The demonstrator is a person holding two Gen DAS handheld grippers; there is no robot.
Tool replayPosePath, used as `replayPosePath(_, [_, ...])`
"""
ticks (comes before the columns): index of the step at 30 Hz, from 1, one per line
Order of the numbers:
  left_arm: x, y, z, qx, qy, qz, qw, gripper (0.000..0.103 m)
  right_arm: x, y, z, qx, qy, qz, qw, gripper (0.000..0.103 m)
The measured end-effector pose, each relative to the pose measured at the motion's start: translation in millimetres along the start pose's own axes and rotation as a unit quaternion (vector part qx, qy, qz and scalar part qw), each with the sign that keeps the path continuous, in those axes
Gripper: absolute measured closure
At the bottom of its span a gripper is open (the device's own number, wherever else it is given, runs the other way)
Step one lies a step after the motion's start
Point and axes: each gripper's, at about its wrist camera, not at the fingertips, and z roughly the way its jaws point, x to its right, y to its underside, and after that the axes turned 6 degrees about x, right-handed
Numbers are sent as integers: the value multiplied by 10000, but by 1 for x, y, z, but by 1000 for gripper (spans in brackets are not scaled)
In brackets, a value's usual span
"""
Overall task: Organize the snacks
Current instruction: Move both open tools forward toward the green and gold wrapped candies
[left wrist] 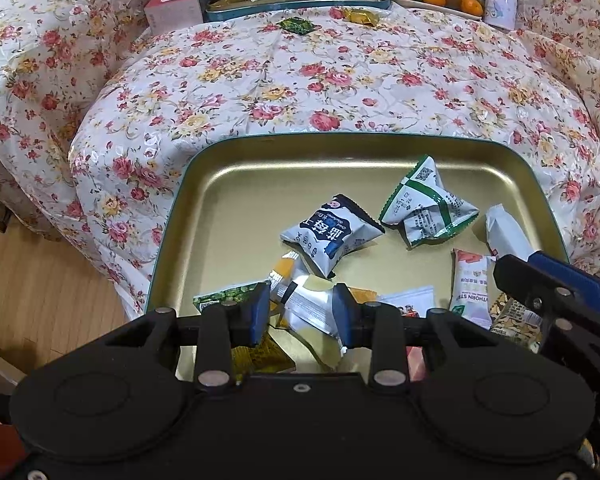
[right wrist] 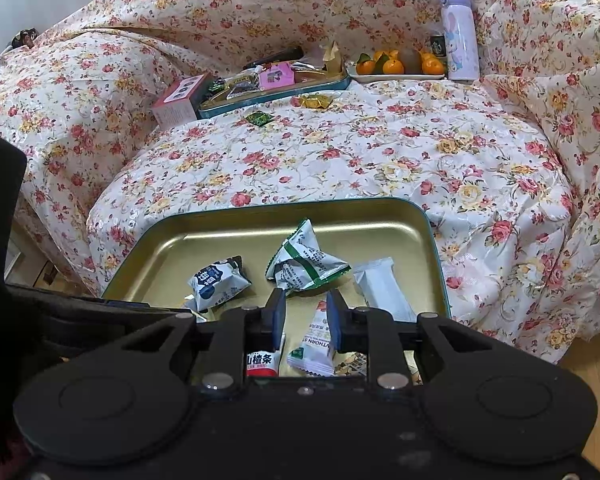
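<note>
Floral sofa cover (right wrist: 340,152) is spreading across the seat, with a gold tin tray (left wrist: 228,184) sitting at the near edge and holding loose snack packets. Left gripper (left wrist: 302,308) is clamping a white-and-yellow packet (left wrist: 312,312) between its blue pads, low over the tray's near side. Right gripper (right wrist: 306,316) is hovering over a hawthorn stick packet (right wrist: 314,350), jaws nearly closed around its upper end; whether the pads are actually pinching it, I cannot tell. A blueberry packet (left wrist: 332,232) and a green-striped packet (left wrist: 428,204) are lying mid-tray. A second tin (right wrist: 276,88) of snacks is waiting at the back, beside a plate of tangerines (right wrist: 396,66). Step looks like mid-sorting: pick-up stage. Next move probably calls for lifting the left packet clear without dragging its neighbours.
</note>
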Motion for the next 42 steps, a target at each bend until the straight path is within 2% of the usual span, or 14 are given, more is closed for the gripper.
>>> replayPosePath(11, [-1,2,2,-97,1,-17,10000,60,-1,2,2,-76,-3,-86,9999,71])
replayPosePath(13, [-1,2,2,-113,14,-32,9999,60,-2,1,3,-108,-13,-116,9999,66])
replayPosePath(17, [-4,1,3,-213,110,-57,9997,60,-3,1,5,-170,-34,-165,9997,64])
replayPosePath(19, [-6,-1,3,-282,181,-44,9994,60,-4,-1,6,-199,-57,-189,9996,60])
replayPosePath(31, [-12,-28,-7,-369,446,474,9972,59,-3,-30,12,-363,-266,-587,9973,49])
replayPosePath(36, [-16,-45,-1,-819,668,577,9927,59,-2,-44,24,-733,-494,-675,9938,49])
replayPosePath(42, [-17,-68,0,-848,506,755,9922,59,-3,-71,39,-1129,-682,-599,9895,49])
